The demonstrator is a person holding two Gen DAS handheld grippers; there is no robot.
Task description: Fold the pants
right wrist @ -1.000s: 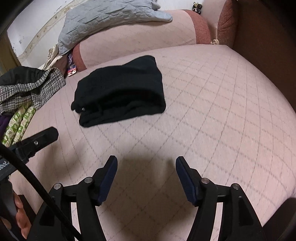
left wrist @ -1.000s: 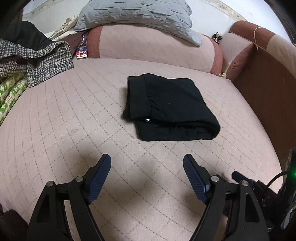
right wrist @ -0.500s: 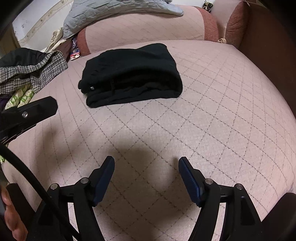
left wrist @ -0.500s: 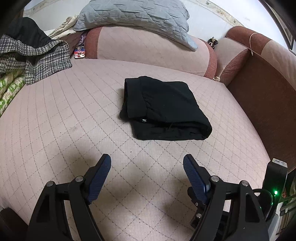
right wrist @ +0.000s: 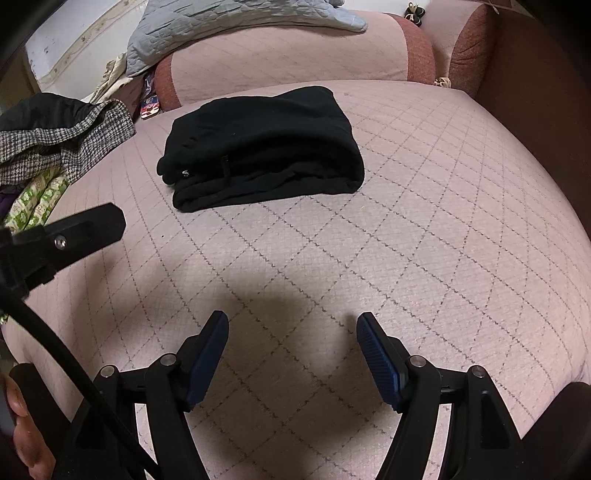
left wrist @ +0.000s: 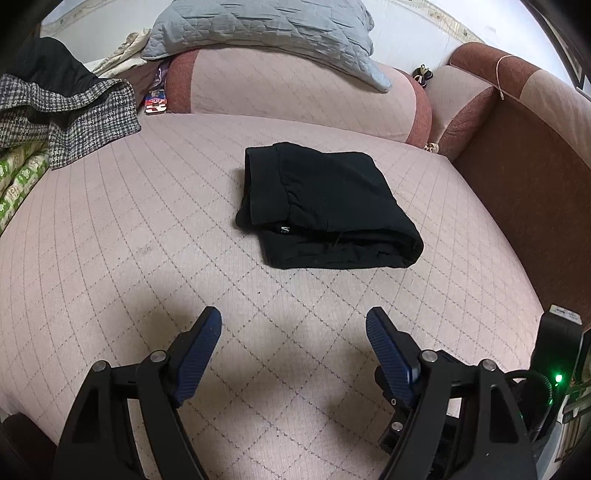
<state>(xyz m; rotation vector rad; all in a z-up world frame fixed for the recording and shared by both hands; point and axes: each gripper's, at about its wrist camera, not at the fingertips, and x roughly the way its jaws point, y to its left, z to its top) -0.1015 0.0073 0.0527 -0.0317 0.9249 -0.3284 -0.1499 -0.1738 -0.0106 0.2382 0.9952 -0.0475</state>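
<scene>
On the pink quilted sofa seat [left wrist: 155, 229] lies one pair of black pants [left wrist: 325, 210], folded into a compact, thick rectangle. It sits toward the back of the seat, near the round pink bolster [left wrist: 295, 88] but not touching it, with bare quilted fabric on all sides. A small white label shows at the front edge of the fold.

Two tools are in view, one per camera. The left tool [left wrist: 293, 332] hangs above the seat in front of the pants, its two blue-padded fingers [left wrist: 201, 347] spread wide with nothing between them. The right tool [right wrist: 291, 328] hangs likewise over bare seat, its two fingers [right wrist: 376, 354] apart and empty. Both are well apart from the pants. In the right view, part of the left tool juts in from the left edge, and a fingertip [right wrist: 22, 424] of the person shows at the lower left corner beside one black cable [right wrist: 55, 350].

One grey quilted pillow [left wrist: 266, 29] rests on top of the bolster. At the left side of the seat sits a heap of clothes: one houndstooth garment [left wrist: 70, 114] with something black on top, and green-patterned cloth [left wrist: 22, 177] beneath it. A small red and blue item [left wrist: 155, 103], perhaps a packet, lies in the gap by the bolster's end. One brown armrest [left wrist: 517, 155] closes the right side.
</scene>
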